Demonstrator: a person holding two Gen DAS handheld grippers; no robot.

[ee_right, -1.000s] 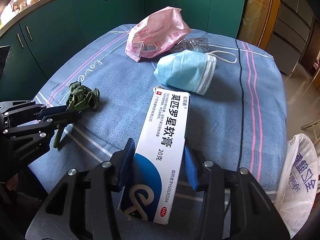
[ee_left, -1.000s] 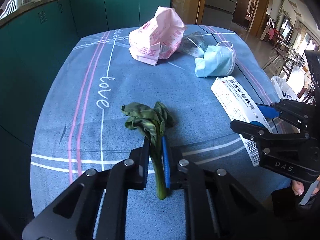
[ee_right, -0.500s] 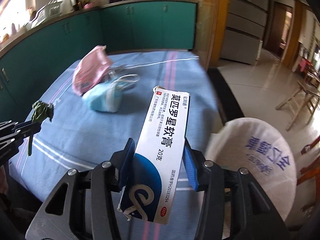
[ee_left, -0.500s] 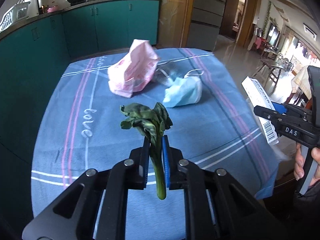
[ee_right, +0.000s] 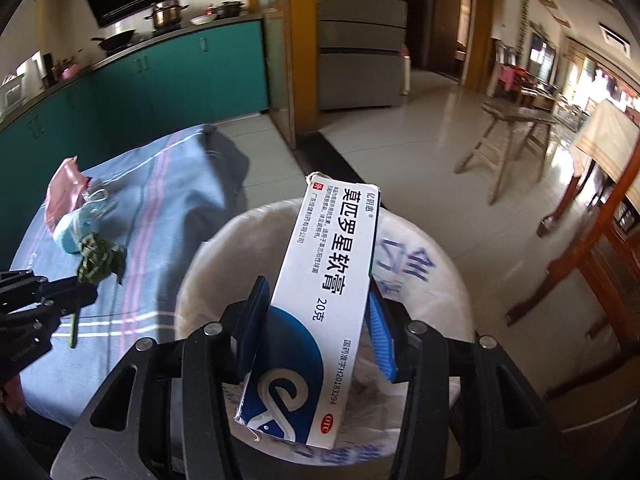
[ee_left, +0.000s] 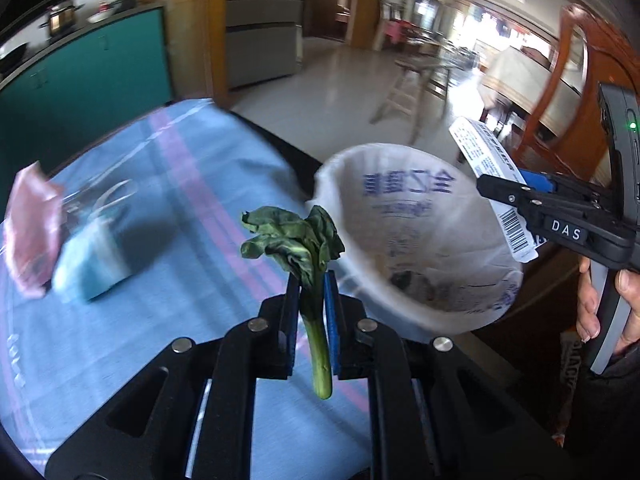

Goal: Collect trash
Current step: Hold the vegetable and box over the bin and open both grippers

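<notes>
The right tongs (ee_right: 316, 320), clamped on the box (ee_right: 320, 300), are above the bin (ee_right: 208, 264), the left tongs (ee_left: 312, 300) grip the stalk (ee_left: 308, 264) beside it; nothing is dropped, and the mask (ee_left: 90, 268) and pink bag (ee_left: 30, 236) remain on the tabletop (ee_left: 160, 208) behind.

Blue striped tablecloth (ee_right: 168, 216) draped over the table's edges. Teal cabinets (ee_right: 192, 80) along the wall behind, steel pot (ee_right: 164, 14) and black wok (ee_right: 116, 38) on top. Wooden stool (ee_right: 508, 128) out on pale tiled floor (ee_right: 400, 152).
</notes>
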